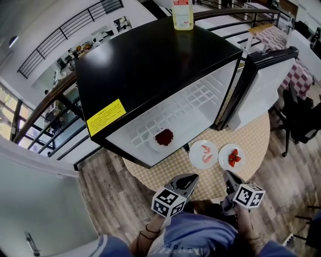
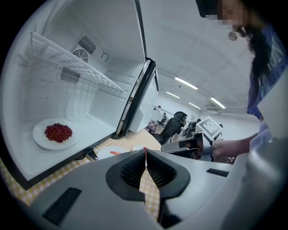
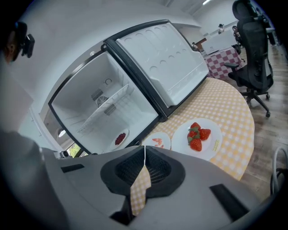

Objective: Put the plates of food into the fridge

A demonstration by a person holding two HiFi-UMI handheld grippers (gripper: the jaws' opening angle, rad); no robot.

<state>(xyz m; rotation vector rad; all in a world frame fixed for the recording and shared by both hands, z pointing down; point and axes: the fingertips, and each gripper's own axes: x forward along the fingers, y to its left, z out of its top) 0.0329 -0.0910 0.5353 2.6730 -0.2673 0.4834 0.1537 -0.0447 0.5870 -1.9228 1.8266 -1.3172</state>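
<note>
A black mini fridge [image 1: 145,65] stands open on the round checked table [image 1: 251,135]. Inside it, on the floor of the compartment, lies a white plate of dark red food [image 1: 164,137] [image 2: 56,134] [image 3: 120,138]. In front of the fridge sit a plate of shrimp [image 1: 203,153] [image 3: 157,141] and a plate of strawberries [image 1: 231,156] [image 3: 198,137]. My left gripper [image 1: 192,178] [image 2: 145,152] hovers shut and empty just short of the shrimp plate. The right gripper [image 1: 228,175] [image 3: 144,150] is also shut and empty, close to the strawberry plate.
The fridge door [image 1: 266,85] [image 3: 171,63] swings open to the right. A yellow bottle [image 1: 182,14] stands on the fridge top. A wire shelf [image 2: 85,67] crosses the upper compartment. An office chair [image 1: 301,120] [image 3: 252,49] is beyond the table's right edge.
</note>
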